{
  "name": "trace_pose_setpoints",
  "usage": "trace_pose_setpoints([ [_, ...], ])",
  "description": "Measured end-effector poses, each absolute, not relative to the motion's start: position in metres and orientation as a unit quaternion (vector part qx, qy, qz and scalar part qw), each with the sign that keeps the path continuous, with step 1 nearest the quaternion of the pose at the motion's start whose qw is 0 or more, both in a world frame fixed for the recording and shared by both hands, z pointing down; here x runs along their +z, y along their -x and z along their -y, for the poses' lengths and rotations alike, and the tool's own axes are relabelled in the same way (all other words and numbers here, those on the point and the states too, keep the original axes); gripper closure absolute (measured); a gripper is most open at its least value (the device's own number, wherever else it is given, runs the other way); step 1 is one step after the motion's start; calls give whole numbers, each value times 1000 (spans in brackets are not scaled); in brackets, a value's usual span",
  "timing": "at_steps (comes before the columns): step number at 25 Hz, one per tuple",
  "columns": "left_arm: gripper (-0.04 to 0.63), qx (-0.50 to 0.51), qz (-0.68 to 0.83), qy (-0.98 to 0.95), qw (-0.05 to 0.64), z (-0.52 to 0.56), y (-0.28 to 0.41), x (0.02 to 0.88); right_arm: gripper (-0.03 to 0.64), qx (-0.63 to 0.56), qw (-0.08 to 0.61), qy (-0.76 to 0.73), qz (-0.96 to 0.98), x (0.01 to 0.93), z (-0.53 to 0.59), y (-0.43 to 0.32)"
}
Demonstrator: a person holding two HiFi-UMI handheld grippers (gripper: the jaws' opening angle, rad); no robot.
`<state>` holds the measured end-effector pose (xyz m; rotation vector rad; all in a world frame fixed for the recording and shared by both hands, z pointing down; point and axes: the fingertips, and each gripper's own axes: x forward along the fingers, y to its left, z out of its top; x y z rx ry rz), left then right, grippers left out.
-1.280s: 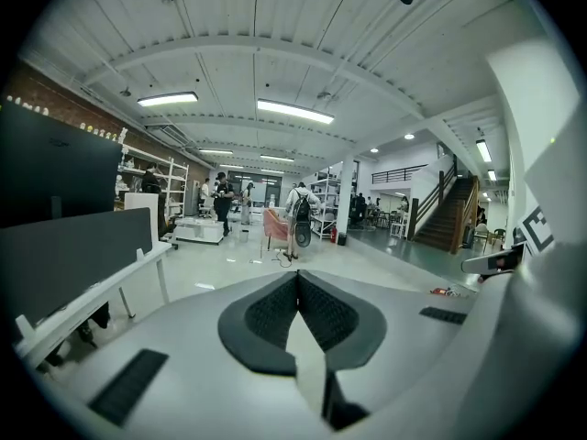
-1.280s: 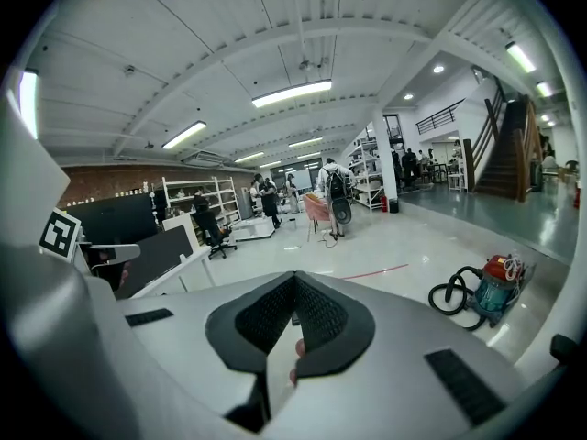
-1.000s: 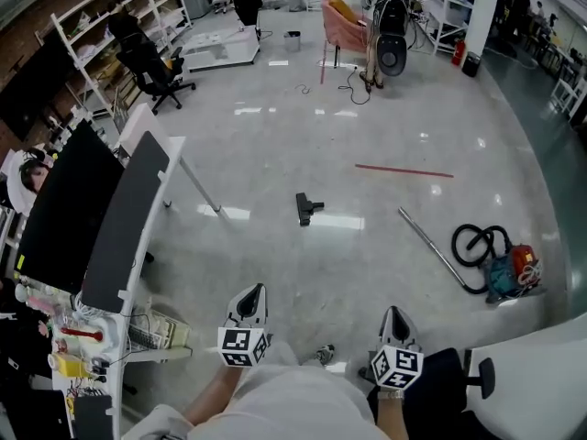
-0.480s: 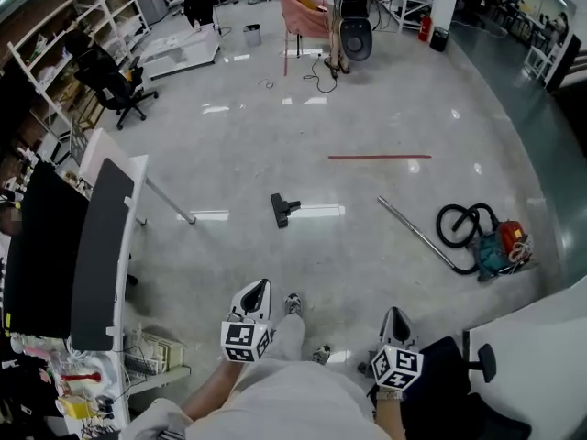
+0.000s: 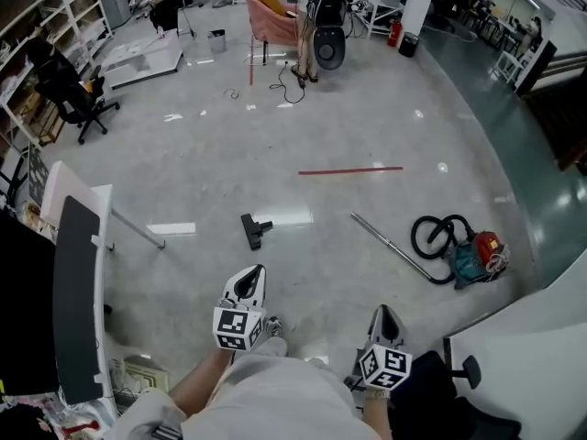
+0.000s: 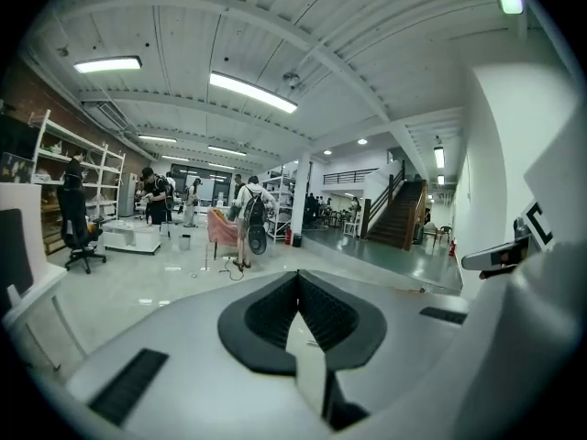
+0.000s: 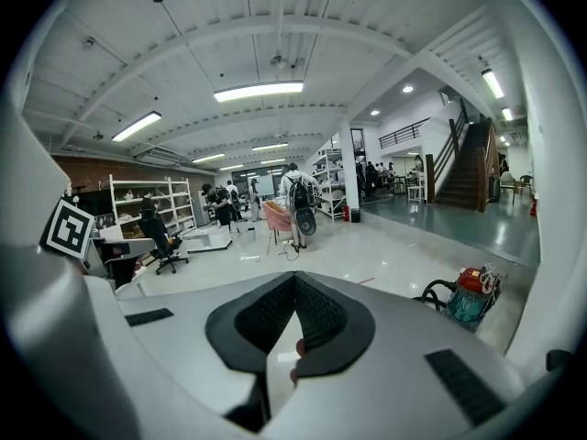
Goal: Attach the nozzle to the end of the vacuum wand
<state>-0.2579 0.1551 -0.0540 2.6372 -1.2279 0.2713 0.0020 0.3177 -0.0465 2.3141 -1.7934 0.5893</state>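
Observation:
A black floor nozzle (image 5: 253,230) lies alone on the grey floor, a short way ahead of me. To its right the silver vacuum wand (image 5: 390,247) lies flat, running to a black hose (image 5: 433,237) and a teal and red vacuum cleaner (image 5: 475,253); the cleaner (image 7: 470,297) also shows in the right gripper view. My left gripper (image 5: 249,284) is held near my waist, shut and empty, its tip short of the nozzle. My right gripper (image 5: 385,321) is beside it, also shut and empty. Both are well back from the wand.
A white desk with a dark monitor (image 5: 75,291) stands at my left. A black office chair (image 5: 449,392) and a white table (image 5: 541,346) are close at my right. Red tape (image 5: 349,170) marks the floor. Farther off are a pink chair (image 5: 273,16), shelves and people.
I have walked forward and turned right: the nozzle, wand and vacuum cleaner have slid leftward and lie closer. Both grippers stay shut in front of my waist.

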Motion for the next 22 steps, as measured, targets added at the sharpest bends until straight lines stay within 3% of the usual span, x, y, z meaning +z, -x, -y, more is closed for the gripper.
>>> trace_pose_setpoints([
  [10, 584, 121, 439, -879, 142, -100, 301, -14, 614, 198, 97, -776, 590, -36, -260, 9],
  [22, 584, 124, 470, -862, 144, -43, 248, -13, 614, 222, 110, -741, 624, -12, -176, -45],
])
